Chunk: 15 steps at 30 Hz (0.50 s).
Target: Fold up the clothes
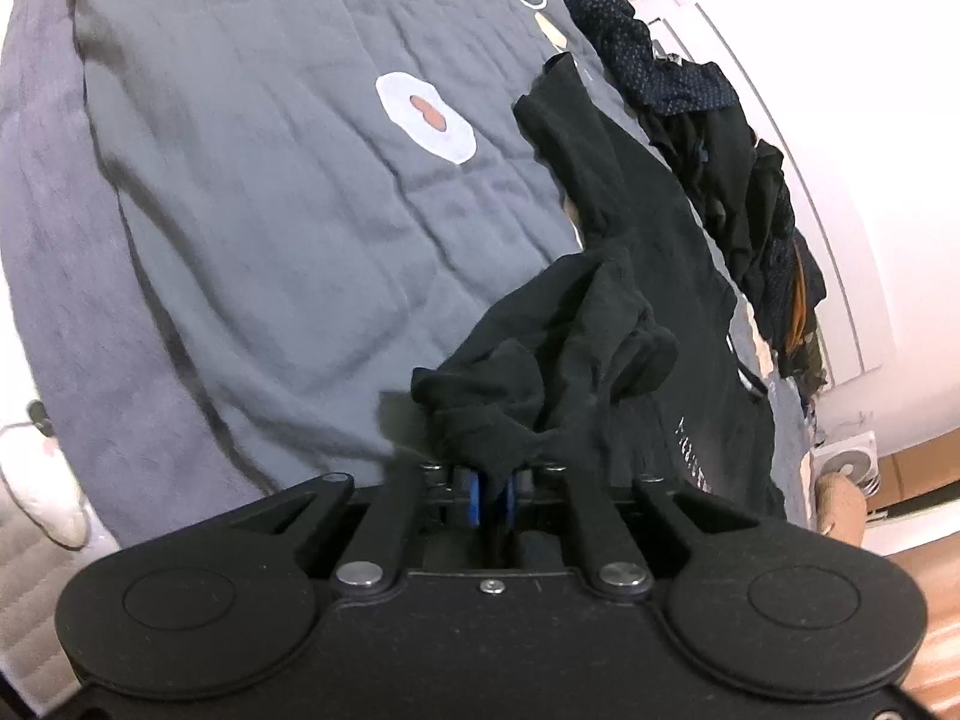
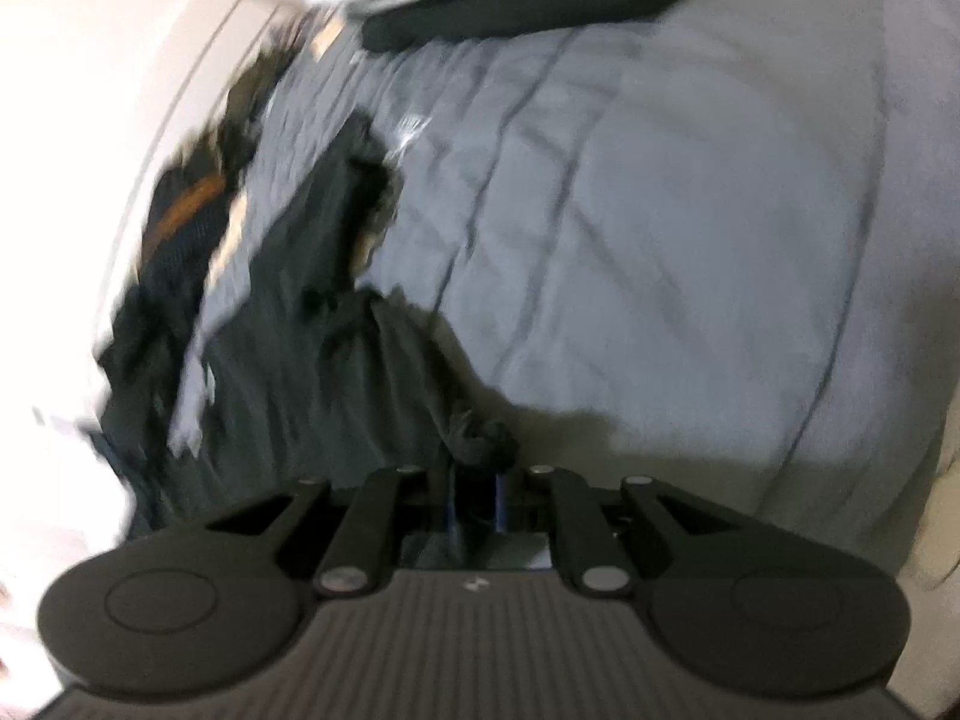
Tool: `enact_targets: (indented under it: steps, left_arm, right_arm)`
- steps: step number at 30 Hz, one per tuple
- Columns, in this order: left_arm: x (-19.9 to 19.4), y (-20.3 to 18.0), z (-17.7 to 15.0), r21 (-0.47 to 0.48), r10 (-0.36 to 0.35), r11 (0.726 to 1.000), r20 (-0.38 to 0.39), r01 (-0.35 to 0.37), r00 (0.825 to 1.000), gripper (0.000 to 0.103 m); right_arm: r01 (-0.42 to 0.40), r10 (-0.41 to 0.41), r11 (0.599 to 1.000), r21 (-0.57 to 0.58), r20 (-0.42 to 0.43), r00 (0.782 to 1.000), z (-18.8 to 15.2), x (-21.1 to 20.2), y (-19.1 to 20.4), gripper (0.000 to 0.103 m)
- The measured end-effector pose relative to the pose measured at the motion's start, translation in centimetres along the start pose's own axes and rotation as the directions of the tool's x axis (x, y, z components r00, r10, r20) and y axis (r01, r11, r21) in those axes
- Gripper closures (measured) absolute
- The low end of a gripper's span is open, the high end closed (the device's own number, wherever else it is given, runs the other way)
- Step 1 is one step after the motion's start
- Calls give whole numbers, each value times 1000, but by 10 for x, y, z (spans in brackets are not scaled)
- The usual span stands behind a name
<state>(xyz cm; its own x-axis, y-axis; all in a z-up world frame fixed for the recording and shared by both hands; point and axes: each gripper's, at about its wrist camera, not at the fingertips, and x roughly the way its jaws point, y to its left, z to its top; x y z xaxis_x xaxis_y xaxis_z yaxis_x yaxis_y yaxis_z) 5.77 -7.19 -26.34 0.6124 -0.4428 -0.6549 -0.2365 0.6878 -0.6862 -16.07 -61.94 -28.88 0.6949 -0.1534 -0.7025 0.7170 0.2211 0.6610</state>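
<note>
A black garment (image 1: 630, 252) with small white lettering lies on the grey quilt (image 1: 270, 192) along its right side. My left gripper (image 1: 493, 489) is shut on a bunched corner of this black garment, and the cloth bulges up just past its blue pads. In the blurred right wrist view the same black garment (image 2: 312, 324) stretches away to the left. My right gripper (image 2: 477, 495) is shut on a small wad of its edge, low over the quilt (image 2: 660, 240).
A heap of dark clothes (image 1: 708, 120) lies along the quilt's right edge by a white wall or cabinet (image 1: 870, 180). A white stuffed item (image 1: 42, 480) sits at the left edge. A dark pillow or bolster (image 2: 510, 18) lies at the quilt's far end.
</note>
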Motion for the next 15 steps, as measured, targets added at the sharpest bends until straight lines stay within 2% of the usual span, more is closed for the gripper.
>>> enact_targets:
  steps: [1, 3, 5, 6, 7, 9, 12, 15]
  left_arm:
    - [-3, -1, 1, 6, 3, 1000, 0, -3, 1000, 89]
    - [-9, -4, 4, 36, 10, 999, -3, -10, 1000, 88]
    - [-16, -7, 7, 66, 28, 997, -9, -27, 1000, 85]
    - [-21, -8, 7, 87, 44, 995, -8, -43, 999, 80]
    - [-25, -9, 9, 100, 58, 993, 5, -58, 998, 72]
    - [-37, -10, 13, 123, 92, 988, 57, -99, 994, 63]
    - [-55, -18, 22, 196, 119, 969, 155, -149, 981, 61]
    - [-64, -33, 28, 302, 103, 938, 217, -167, 971, 59]
  right_arm:
    - [8, -8, 999, -31, -14, 1000, 2, -3, 4, 88]
    - [25, -28, 995, -95, -33, 999, 6, -12, 11, 78]
    - [56, -62, 987, -152, -33, 998, 7, -23, 16, 75]
    - [74, -80, 981, -182, -21, 997, 8, -30, 19, 74]
    - [95, -97, 973, -212, -3, 995, 8, -38, 21, 74]
    - [136, -127, 953, -271, 52, 991, 11, -53, 25, 73]
    - [194, -141, 921, -337, 173, 975, 14, -76, 33, 69]
    - [203, -117, 891, -407, 225, 967, 16, -83, 44, 63]
